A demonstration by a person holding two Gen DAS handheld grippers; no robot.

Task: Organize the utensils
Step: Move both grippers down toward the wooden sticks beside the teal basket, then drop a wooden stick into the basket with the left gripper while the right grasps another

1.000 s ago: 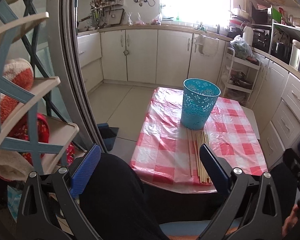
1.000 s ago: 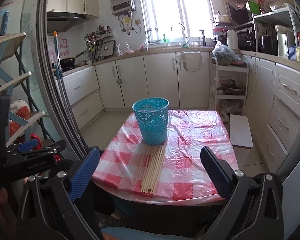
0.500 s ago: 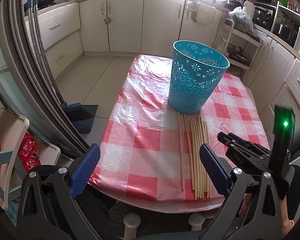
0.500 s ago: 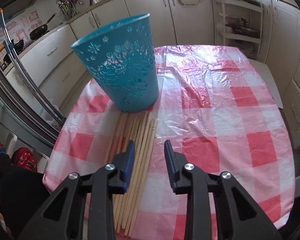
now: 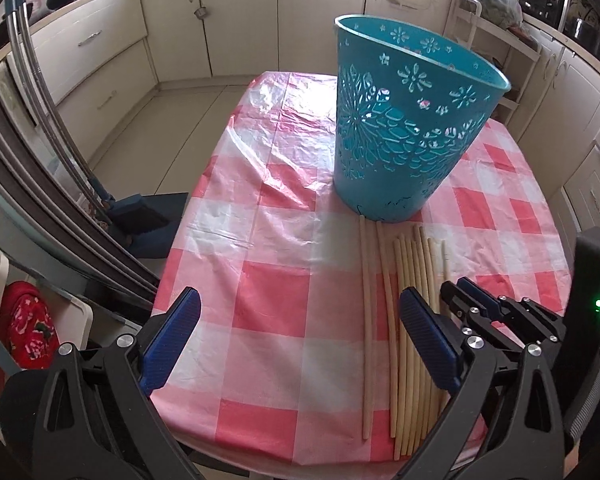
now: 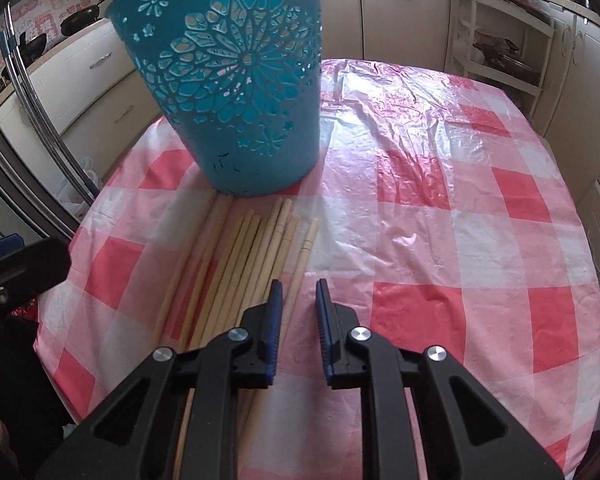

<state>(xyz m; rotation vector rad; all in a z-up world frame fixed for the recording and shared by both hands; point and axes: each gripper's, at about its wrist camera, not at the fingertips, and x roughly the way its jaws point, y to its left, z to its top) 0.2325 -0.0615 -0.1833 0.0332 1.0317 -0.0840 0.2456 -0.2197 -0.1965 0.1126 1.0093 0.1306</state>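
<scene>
Chopsticks (image 6: pixel 236 264) lie below bin (image 6: pixel 236 92); right hand-held gripper (image 6: pixel 298 300) just narrowed around one, left hand-held gripper (image 5: pixel 300 344) wide open.

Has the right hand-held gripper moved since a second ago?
Yes. The right hand-held gripper came down toward the chopsticks before the blue basket, jaws closing.

Cream cabinets (image 5: pixel 204 28) surround a checked tablecloth (image 5: pixel 284 300).
</scene>
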